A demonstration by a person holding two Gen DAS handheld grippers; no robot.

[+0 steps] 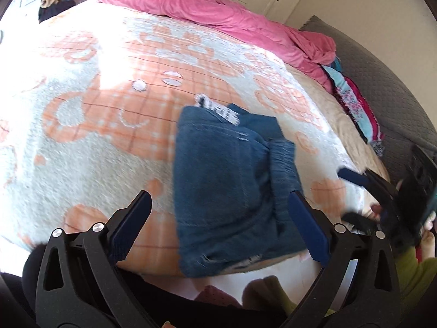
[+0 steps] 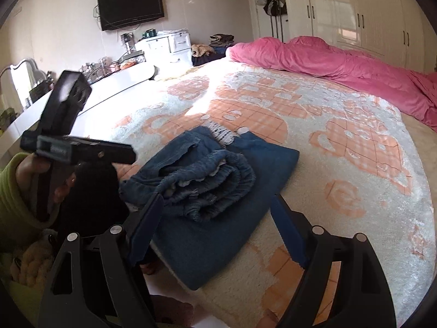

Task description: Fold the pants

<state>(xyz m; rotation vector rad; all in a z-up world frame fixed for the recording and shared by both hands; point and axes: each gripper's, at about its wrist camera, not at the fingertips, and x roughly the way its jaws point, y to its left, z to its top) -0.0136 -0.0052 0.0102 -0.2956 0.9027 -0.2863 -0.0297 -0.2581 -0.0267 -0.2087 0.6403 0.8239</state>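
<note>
The blue denim pants [image 1: 229, 186] lie folded into a compact bundle on the bed near its front edge, with a white label at the far end. They also show in the right wrist view [image 2: 218, 191], with the elastic waistband bunched on top. My left gripper [image 1: 221, 199] is open and empty, held above the near side of the pants. My right gripper [image 2: 218, 205] is open and empty, just in front of the bundle. The right gripper shows at the right edge of the left wrist view [image 1: 368, 188]. The left gripper's body shows at the left in the right wrist view [image 2: 68, 147].
The bed [image 2: 341, 164] has a white and orange patterned blanket. A pink duvet [image 2: 341, 65] lies bunched along its far side. Folded colourful cloths [image 1: 352, 104] sit at the bed's right edge. A white dresser [image 2: 164, 46] and wardrobes [image 2: 355, 19] stand beyond.
</note>
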